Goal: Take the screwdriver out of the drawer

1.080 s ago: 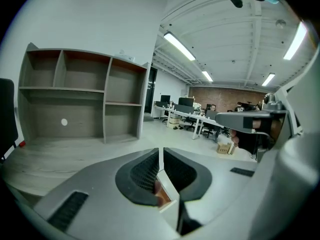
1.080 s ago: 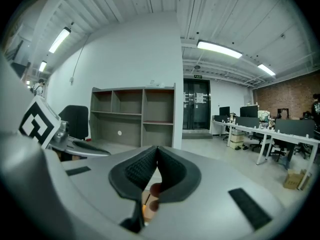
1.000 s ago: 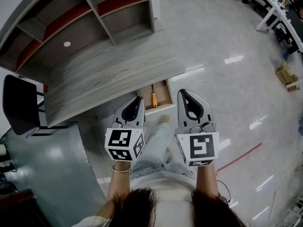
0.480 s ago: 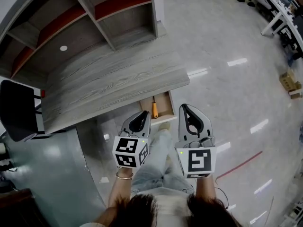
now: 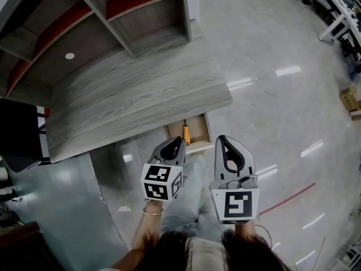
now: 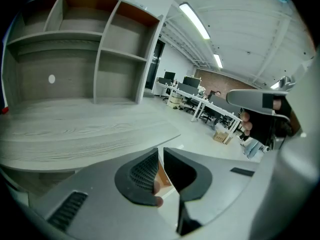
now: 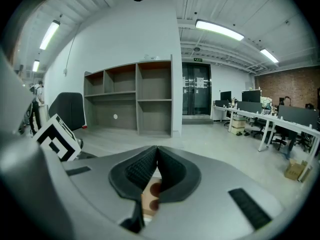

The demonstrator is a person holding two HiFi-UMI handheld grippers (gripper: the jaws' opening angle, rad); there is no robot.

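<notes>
The screwdriver (image 5: 185, 134), with an orange handle, lies in the open wooden drawer (image 5: 198, 130) that sticks out under the front edge of the grey desk (image 5: 135, 100). My left gripper (image 5: 179, 140) hangs just in front of the drawer with its tip near the drawer's front, and it is shut and empty. My right gripper (image 5: 221, 138) is beside it, to the right of the drawer, also shut with nothing in it. In the left gripper view the closed jaws (image 6: 161, 150) point over the desk edge. In the right gripper view the jaws (image 7: 156, 148) meet at the tips.
A grey shelf unit (image 5: 141, 16) stands at the back of the desk. A black chair (image 5: 20, 134) is at the left. The person's legs (image 5: 189, 179) are below the grippers. A cardboard box (image 5: 350, 97) and office desks are far right on the glossy floor.
Both grippers have sunk lower and now sit nearer the floor in front of the drawer. Their jaws have stayed shut. The screwdriver has not moved.
</notes>
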